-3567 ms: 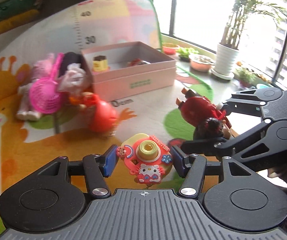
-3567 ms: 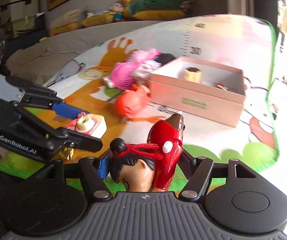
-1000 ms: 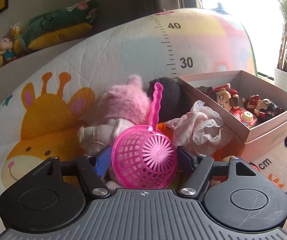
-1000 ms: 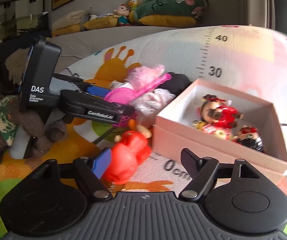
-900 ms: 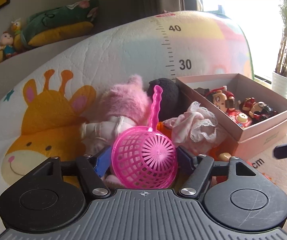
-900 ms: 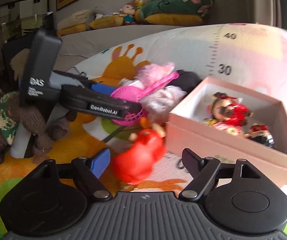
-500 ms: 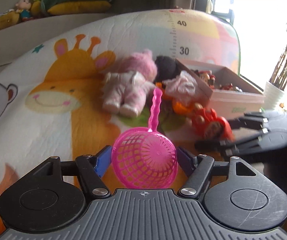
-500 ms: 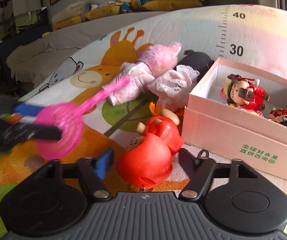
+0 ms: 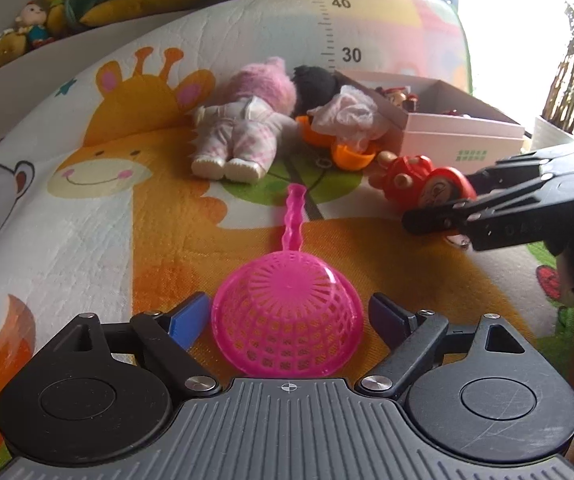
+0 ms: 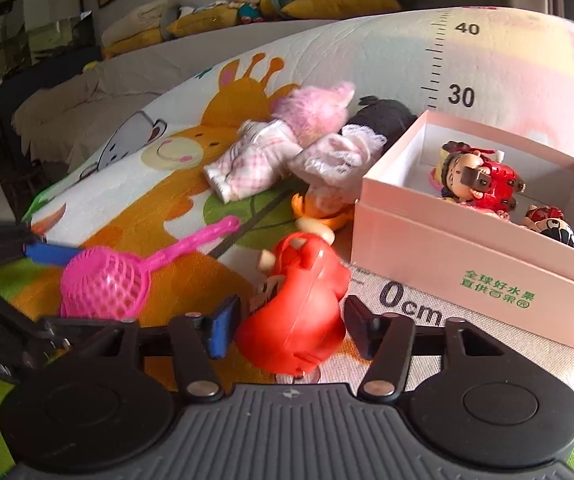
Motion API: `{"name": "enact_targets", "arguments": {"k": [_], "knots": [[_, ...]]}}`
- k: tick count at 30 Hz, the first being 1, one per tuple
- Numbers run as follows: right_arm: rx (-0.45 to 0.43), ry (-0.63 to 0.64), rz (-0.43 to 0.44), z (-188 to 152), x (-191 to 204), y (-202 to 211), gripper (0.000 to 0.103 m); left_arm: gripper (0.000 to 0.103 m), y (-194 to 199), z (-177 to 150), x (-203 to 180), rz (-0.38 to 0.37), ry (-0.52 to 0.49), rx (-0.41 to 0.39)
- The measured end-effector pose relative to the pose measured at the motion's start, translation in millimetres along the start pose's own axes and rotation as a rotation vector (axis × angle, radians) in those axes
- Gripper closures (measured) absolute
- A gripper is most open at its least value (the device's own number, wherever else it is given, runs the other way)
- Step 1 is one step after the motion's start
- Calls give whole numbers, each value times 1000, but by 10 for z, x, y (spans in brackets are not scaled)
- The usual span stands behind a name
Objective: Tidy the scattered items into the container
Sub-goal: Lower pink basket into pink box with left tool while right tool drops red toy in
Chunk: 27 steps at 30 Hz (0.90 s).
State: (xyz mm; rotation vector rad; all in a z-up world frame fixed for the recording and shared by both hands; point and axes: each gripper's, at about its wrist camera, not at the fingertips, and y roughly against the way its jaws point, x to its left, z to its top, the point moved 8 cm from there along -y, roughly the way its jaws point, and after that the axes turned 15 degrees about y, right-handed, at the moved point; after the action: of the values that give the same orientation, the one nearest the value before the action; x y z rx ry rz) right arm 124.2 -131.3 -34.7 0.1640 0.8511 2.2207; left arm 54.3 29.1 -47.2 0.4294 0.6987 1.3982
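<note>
A pink toy strainer [image 9: 287, 316] lies dome-up on the play mat between the fingers of my left gripper [image 9: 291, 316]. That gripper is open, with a small gap on each side of the strainer. From the right wrist the strainer [image 10: 103, 284] rests on the mat beside the left gripper's blue pad [image 10: 51, 253]. My right gripper [image 10: 291, 324] is shut on a red round toy [image 10: 299, 312] in front of the pink box [image 10: 467, 264]. The left wrist view has the red toy [image 9: 419, 178] between the right gripper's [image 9: 447, 200] fingers. The box [image 9: 467, 140] holds several small figures.
A pink-haired doll [image 9: 243, 128] and a dark-haired doll in a white lace dress [image 9: 343, 116] lie against the box's left side, with an orange toy [image 9: 351, 154] under them. The mat curls up behind them. Cushions and plush toys sit on a far ledge.
The left gripper carried the strainer away from the dolls, set it on the mat and opened. The right gripper's fingers closed in onto the red toy.
</note>
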Motion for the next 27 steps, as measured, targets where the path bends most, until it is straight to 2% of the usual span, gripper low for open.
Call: {"name": "enact_targets", "arguments": {"k": [1,4,9,11,13,21,27], "knots": [[-5,-13,-1,19,-13,-9,32,15,-15,-1,4,6,0,0],[-13,-33,11,68,-9,-62,26,15,-17,-7,3,14,-9,-7],[12,-21,8,66,26,-200,26,15,-6,-19,-29,14,-33,-15],[17,8,-3,66,44,-197,33,15,0,-20,-41,13,-39,-15],[21,36,-8,67,59,-183,53,15,10,-16,-55,11,-40,-13],[17,27,4,-17,18,17,54,15,105,3,-198,-16,-54,-14],[-12,24,-35,-96,-100,373,54,15,234,7,-411,-58,-85,-20]]}}
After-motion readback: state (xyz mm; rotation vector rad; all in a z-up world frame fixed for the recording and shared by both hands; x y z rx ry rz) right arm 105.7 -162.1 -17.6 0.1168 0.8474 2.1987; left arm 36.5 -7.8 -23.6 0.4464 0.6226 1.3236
